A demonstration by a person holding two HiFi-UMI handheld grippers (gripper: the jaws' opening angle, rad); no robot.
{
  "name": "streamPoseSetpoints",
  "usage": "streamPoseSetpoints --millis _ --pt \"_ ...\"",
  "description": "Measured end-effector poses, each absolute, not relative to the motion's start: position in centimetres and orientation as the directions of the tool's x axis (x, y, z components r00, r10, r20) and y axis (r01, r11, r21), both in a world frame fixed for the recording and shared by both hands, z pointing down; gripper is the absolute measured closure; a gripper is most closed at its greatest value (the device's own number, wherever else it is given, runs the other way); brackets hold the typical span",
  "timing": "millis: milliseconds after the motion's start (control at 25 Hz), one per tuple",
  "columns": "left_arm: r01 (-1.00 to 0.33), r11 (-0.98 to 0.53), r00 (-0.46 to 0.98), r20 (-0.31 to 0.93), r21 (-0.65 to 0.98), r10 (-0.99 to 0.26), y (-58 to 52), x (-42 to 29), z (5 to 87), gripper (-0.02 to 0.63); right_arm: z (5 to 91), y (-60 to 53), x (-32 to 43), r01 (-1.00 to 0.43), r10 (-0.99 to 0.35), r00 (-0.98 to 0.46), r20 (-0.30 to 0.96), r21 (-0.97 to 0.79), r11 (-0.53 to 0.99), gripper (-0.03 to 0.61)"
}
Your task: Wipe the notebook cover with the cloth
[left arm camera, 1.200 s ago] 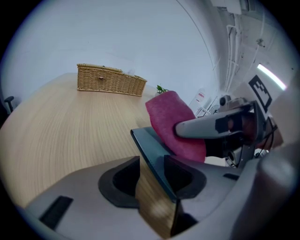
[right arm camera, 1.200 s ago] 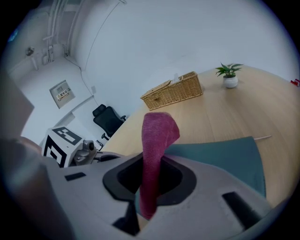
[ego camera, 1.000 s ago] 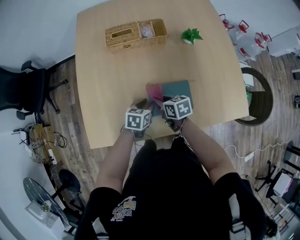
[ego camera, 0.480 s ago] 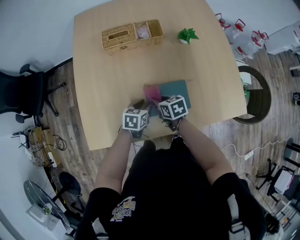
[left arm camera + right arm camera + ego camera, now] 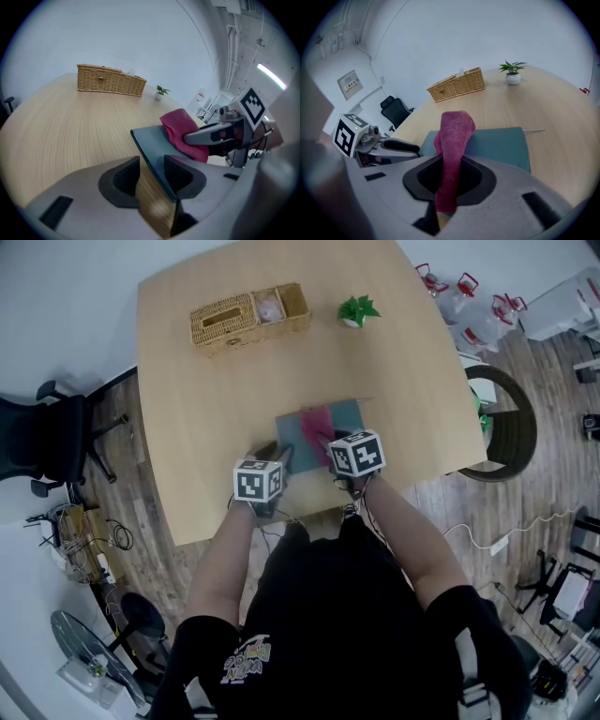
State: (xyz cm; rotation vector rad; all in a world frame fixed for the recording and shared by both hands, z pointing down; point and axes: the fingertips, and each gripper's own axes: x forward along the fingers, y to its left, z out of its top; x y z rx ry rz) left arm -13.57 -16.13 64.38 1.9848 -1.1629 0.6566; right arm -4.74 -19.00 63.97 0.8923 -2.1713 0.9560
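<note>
A teal notebook lies flat near the front edge of the wooden table. A magenta cloth rests on its cover. My left gripper is shut on the notebook's near left corner, the cover edge pinched between its jaws. My right gripper is shut on the cloth, which rises from its jaws and drapes forward over the notebook. In the left gripper view the cloth sits bunched on the cover under the right gripper.
A wicker basket stands at the table's far left, a small potted plant to its right. A thin pen-like stick lies by the notebook's far corner. An office chair is left of the table, red-capped bottles on the floor at right.
The cloth has slid along the notebook cover with my right gripper, from the left part toward the middle. My left gripper has stayed clamped on the notebook's corner.
</note>
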Motion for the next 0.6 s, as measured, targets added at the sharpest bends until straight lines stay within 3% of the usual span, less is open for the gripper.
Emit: streamPoseSetpoints --millis 600 --pt "-0.891 -0.325 0.449 0.727 0.318 -0.52 -16.0 -13.6 64.4 0.457 64.1 -20.1 4.2 -0.836 -0.418 -0.531 0.737 -0.376 0.399 0.514"
